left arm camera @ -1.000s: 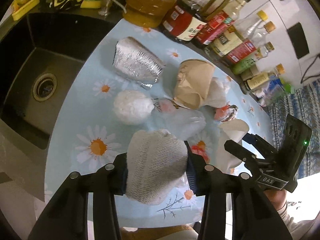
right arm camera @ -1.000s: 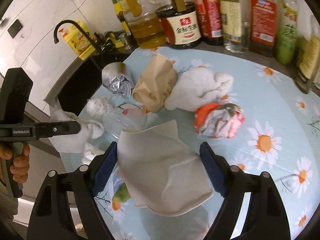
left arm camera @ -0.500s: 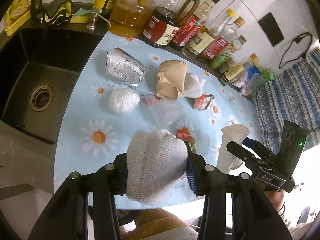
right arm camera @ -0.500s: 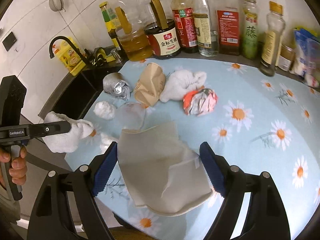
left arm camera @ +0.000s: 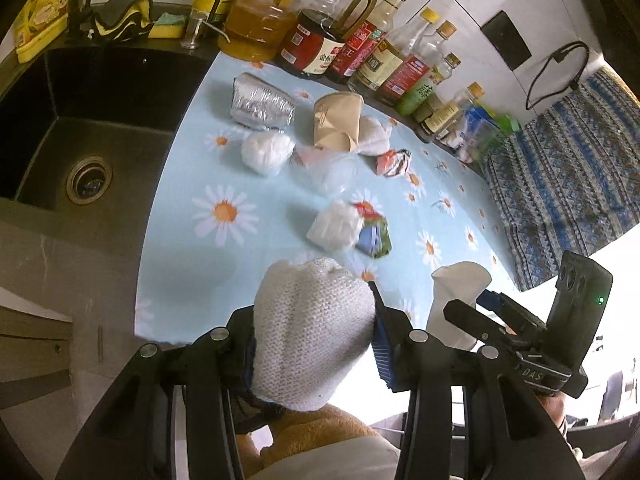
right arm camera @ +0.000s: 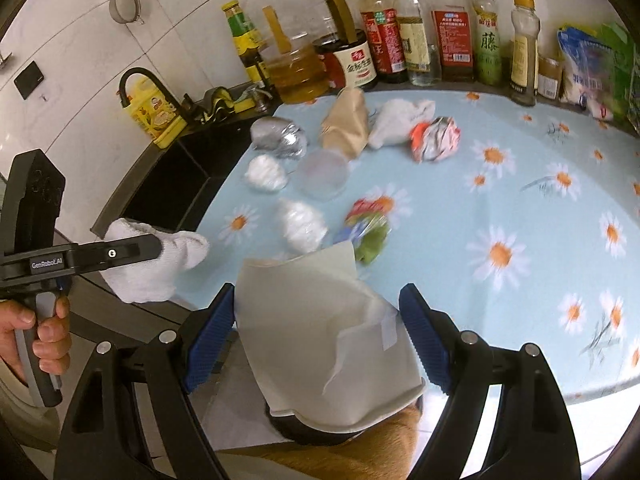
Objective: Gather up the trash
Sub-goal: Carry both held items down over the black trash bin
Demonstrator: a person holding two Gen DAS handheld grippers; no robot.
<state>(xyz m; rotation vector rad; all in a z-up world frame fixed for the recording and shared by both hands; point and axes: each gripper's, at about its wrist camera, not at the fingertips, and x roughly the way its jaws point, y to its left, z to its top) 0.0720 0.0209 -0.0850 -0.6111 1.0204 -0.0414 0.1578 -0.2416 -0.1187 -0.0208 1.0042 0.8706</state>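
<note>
My left gripper (left arm camera: 314, 320) is shut on a white knitted cloth wad (left arm camera: 308, 344), held off the near edge of the daisy-print table (left arm camera: 224, 288). My right gripper (right arm camera: 320, 320) is shut on a folded white paper piece (right arm camera: 324, 344), also back from the table edge. Each gripper shows in the other's view: the left gripper (right arm camera: 132, 254) at the left, the right gripper (left arm camera: 472, 312) at the lower right. On the table lie a foil container (left arm camera: 260, 100), a crushed brown paper cup (left arm camera: 336, 126), a clear lid (left arm camera: 332, 172), white wads (left arm camera: 266, 152) and a colourful wrapper (left arm camera: 374, 232).
A dark sink (left arm camera: 80, 120) lies left of the table. A row of sauce and oil bottles (left arm camera: 360, 52) lines the back wall. A blue patterned fabric (left arm camera: 560, 160) hangs at the right. A red-and-white crumpled wrapper (right arm camera: 436, 138) sits mid-table.
Both grippers drew back from the table and rose a little, each still carrying its item. A white wad and the colourful wrapper have come into view on the table.
</note>
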